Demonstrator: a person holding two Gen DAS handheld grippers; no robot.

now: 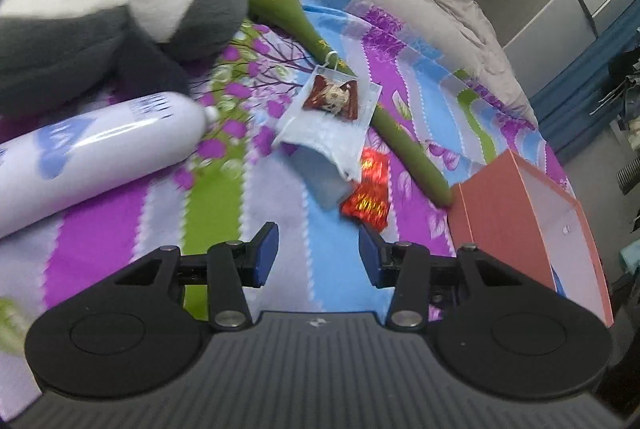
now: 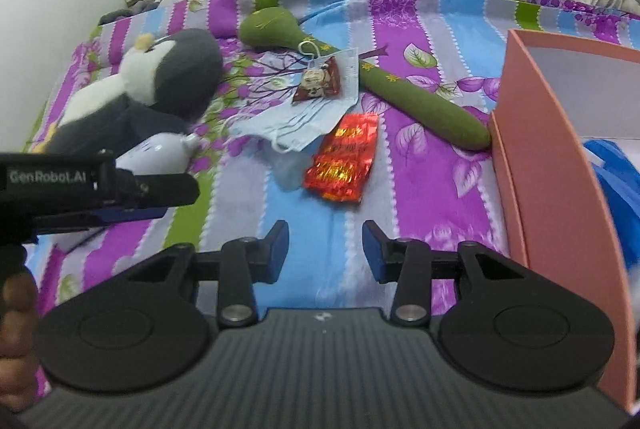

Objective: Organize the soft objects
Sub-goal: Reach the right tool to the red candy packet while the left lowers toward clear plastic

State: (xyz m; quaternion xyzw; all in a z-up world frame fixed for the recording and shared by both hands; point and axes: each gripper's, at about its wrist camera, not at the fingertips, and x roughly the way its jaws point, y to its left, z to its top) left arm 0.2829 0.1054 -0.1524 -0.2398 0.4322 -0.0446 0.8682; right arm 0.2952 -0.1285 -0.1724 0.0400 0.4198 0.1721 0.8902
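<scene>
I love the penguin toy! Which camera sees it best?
The right wrist view: the plush penguin shows nearly whole, head and body, lying on the bedspread. The left wrist view shows the penguin closer, blurred and cut off at the frame edge.

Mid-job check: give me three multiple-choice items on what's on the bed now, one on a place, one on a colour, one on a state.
1. The thin end of the green plush lies next to:
A. the pink box
B. the penguin
C. the bottle

2. The foil packet is:
A. silver
B. red
C. green

3. The right gripper is:
A. shut on the face mask
B. shut on the packet
C. open, with nothing in it

Answers:
1 A: that end reaches the box's wall.
2 B: its foil is red with gold glints.
3 C: the jaws stand apart over bare bedsheet.
</scene>
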